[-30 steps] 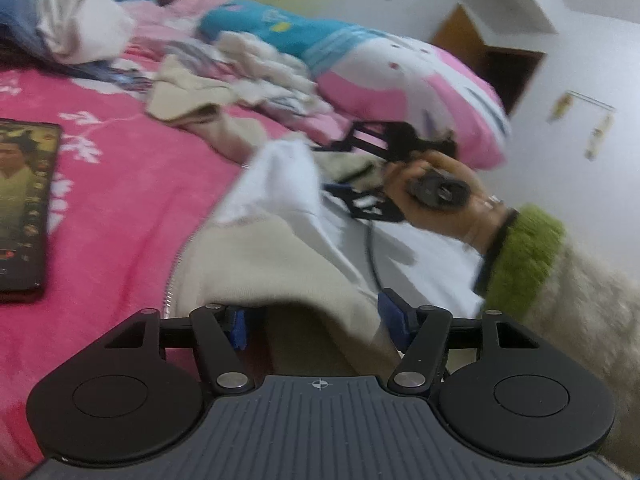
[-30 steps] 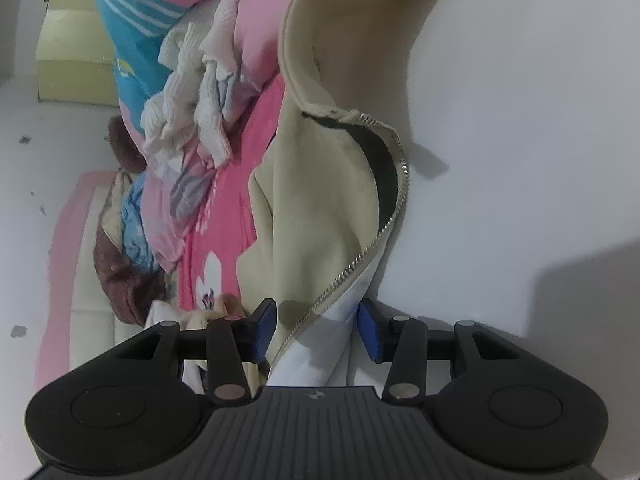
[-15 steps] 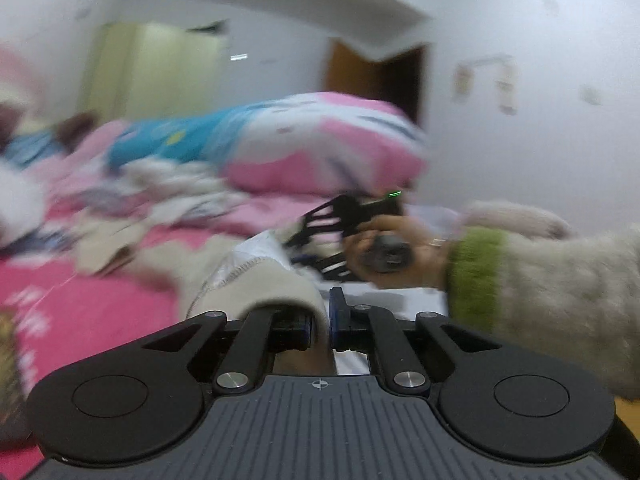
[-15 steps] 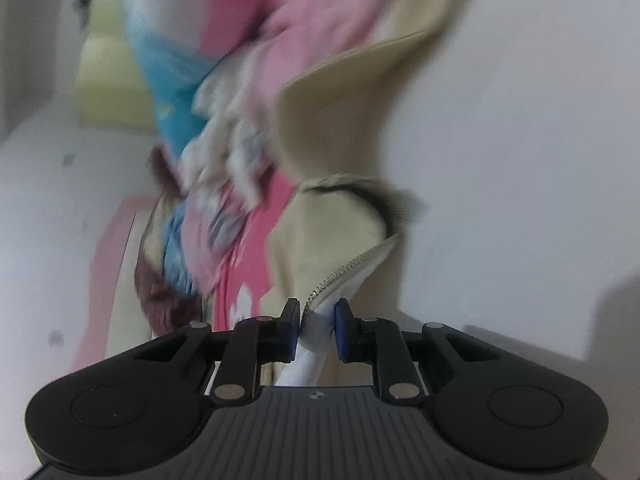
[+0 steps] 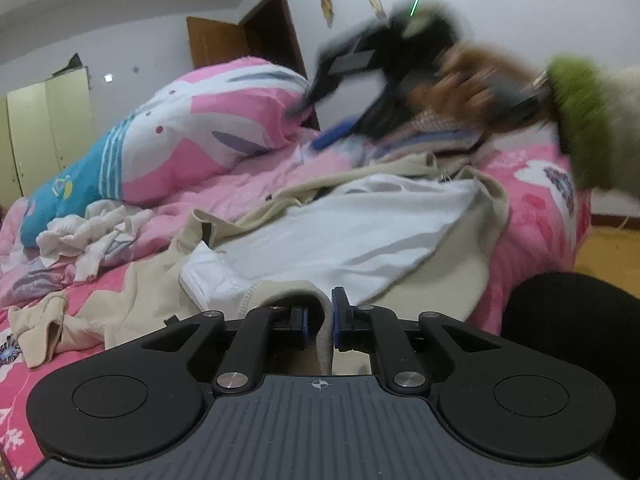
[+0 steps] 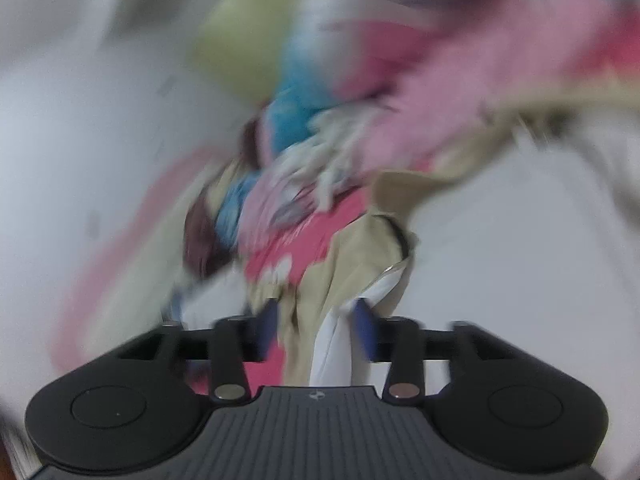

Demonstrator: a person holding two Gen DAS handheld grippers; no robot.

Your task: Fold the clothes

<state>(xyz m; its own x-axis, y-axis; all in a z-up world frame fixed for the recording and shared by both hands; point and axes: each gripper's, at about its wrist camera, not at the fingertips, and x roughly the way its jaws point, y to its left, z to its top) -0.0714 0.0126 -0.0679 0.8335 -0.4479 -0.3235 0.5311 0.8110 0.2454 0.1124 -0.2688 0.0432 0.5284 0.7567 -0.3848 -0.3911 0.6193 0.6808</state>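
Note:
A beige zip jacket (image 5: 460, 272) with white lining (image 5: 360, 232) lies spread on the pink bed sheet (image 5: 532, 208). My left gripper (image 5: 320, 320) is shut on its near beige hem, which loops up between the fingers. In the left wrist view my right gripper (image 5: 316, 124) is a blur above the jacket's far end, held by a hand (image 5: 472, 80) in a green-cuffed sleeve. The right wrist view is heavily blurred. There the right gripper (image 6: 316, 320) stands open, with beige and white jacket cloth (image 6: 360, 248) showing between its fingers.
A rolled pink, white and blue quilt (image 5: 180, 132) lies at the back of the bed. In front of it is a heap of pale clothes (image 5: 88, 232), and a small beige garment (image 5: 40, 324) lies at the left. The bed's edge drops to the floor (image 5: 612, 248) at right.
My left gripper shut on the beige hem and pulled it toward me. My right gripper closed on the zip edge, then opened again and rose above the bed.

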